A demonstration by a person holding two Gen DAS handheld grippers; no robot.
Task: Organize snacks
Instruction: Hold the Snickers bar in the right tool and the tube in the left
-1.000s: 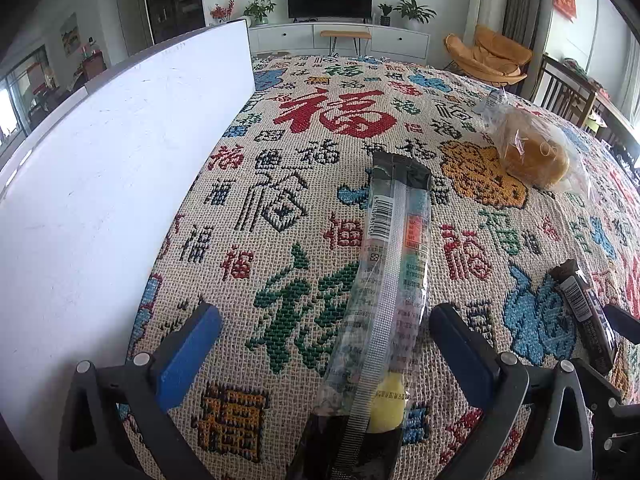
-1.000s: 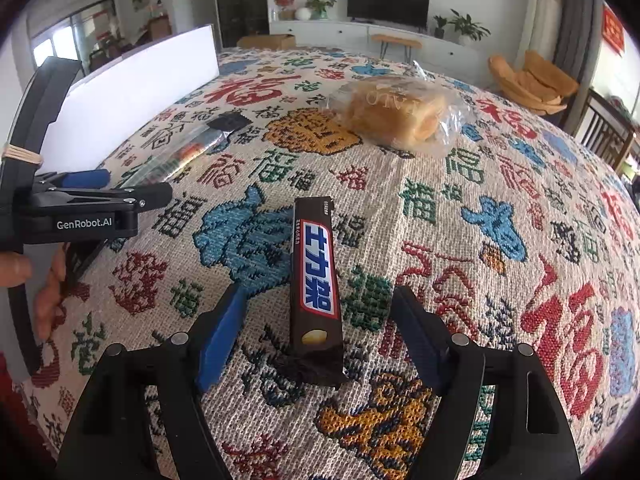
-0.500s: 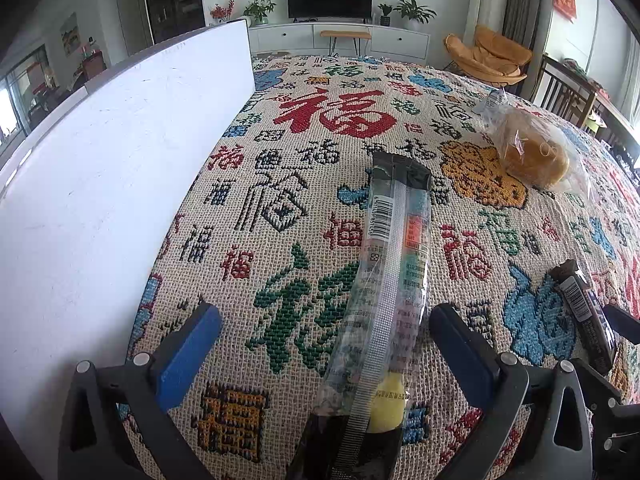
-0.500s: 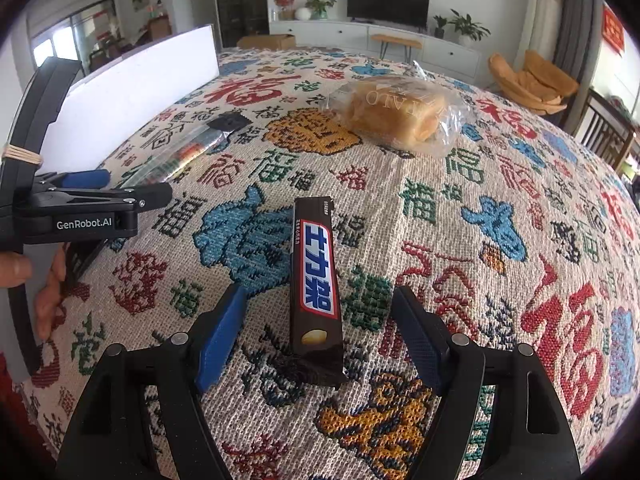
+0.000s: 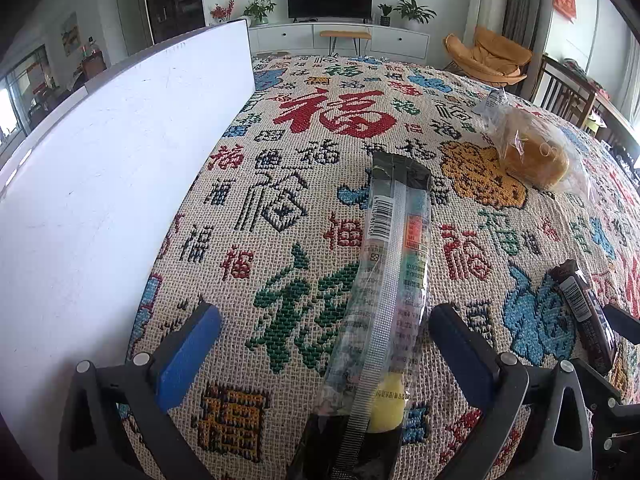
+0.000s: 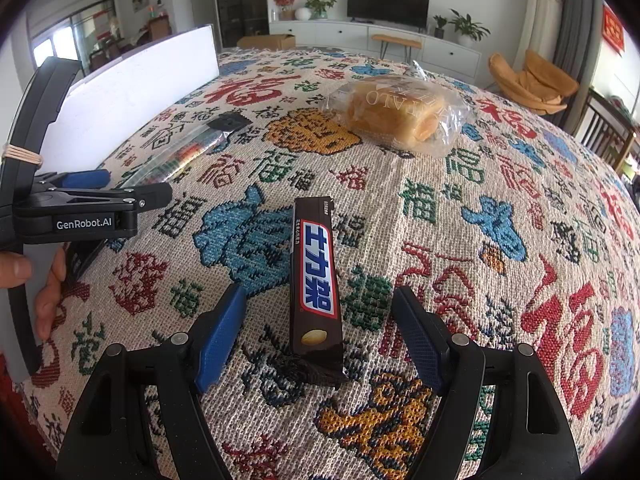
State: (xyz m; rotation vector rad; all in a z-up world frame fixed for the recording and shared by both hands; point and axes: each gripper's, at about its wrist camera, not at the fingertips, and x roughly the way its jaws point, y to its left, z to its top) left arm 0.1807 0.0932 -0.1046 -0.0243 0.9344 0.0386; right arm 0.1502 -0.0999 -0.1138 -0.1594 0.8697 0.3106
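Left gripper (image 5: 326, 354) low over the worktop (image 5: 304, 184), jaws spread wide and closed on nothing, straddling the near end of a long clear-plastic snack pack with black ends and a barcode (image 5: 390, 272). Pack flat on the cloth covered in red, blue and green woven characters, running away from the near edge toward the middle, nearer the left edge than the right; blue pads (image 5: 188, 354) well clear of it on both sides.

Right gripper (image 6: 320, 336) likewise wide open, gripping nothing, set either side of a dark brown chocolate bar with a blue-and-white label edged in red (image 6: 316, 280). Bar flat on the cloth near the near edge, lengthwise between the blue pads (image 6: 222, 338), touching neither.

Loaf of golden bread in a crinkled clear bag (image 6: 400, 114) further back, toward the far right of the worktop, apart from both other snacks.

Tall white panel (image 5: 100, 184) upright along the left edge.

Left-hand tool (image 6: 76, 208) visible from the right wrist, bare fingers (image 6: 48, 308) wrapped at its handle by the near left corner.
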